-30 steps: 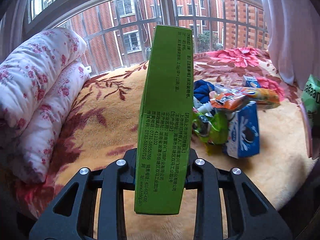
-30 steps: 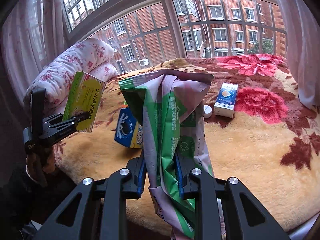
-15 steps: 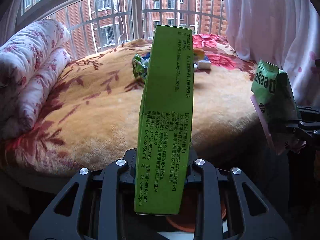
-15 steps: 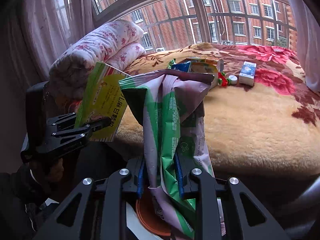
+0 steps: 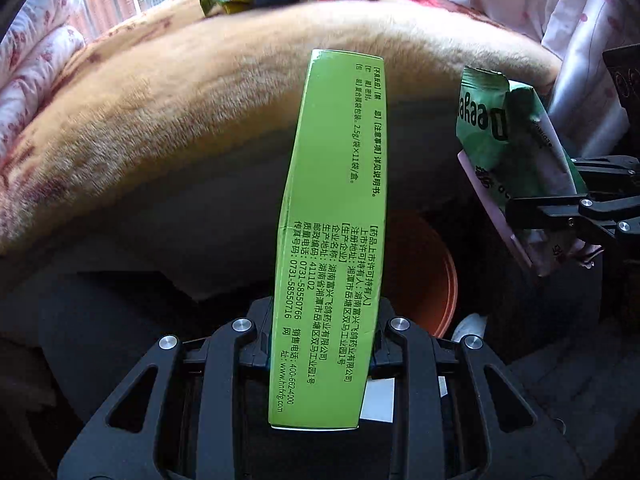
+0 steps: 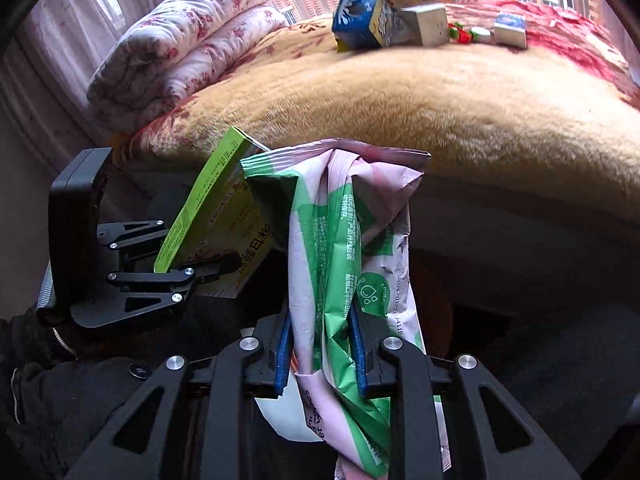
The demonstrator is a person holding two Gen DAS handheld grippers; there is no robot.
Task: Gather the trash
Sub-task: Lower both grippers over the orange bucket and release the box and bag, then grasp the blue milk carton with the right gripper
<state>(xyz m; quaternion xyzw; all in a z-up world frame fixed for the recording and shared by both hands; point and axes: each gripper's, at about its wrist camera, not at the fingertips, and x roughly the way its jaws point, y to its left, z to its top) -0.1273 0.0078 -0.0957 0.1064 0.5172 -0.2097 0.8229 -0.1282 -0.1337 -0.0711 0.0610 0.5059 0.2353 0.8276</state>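
My left gripper [image 5: 320, 344] is shut on a flat green medicine box [image 5: 332, 216] that stands upright between its pads. My right gripper [image 6: 322, 348] is shut on a crumpled green, pink and white snack bag [image 6: 344, 248]. Both point down past the bed's edge. Below them sits an orange round bin [image 5: 420, 276], mostly hidden behind the box. The right gripper with its bag [image 5: 516, 152] shows at the right of the left wrist view. The left gripper with its box [image 6: 208, 216] shows at the left of the right wrist view.
A bed under a tan and red floral blanket [image 6: 400, 92] fills the upper part. On it lie a blue carton [image 6: 360, 16], a white box [image 6: 430, 24] and several small packets. A rolled floral quilt [image 6: 188, 44] lies at the left. White curtain [image 5: 580, 28] hangs at the right.
Both grippers have dropped from above the bed to below its edge and tilted downward, each still holding its item. The orange bin has come into view beneath them.
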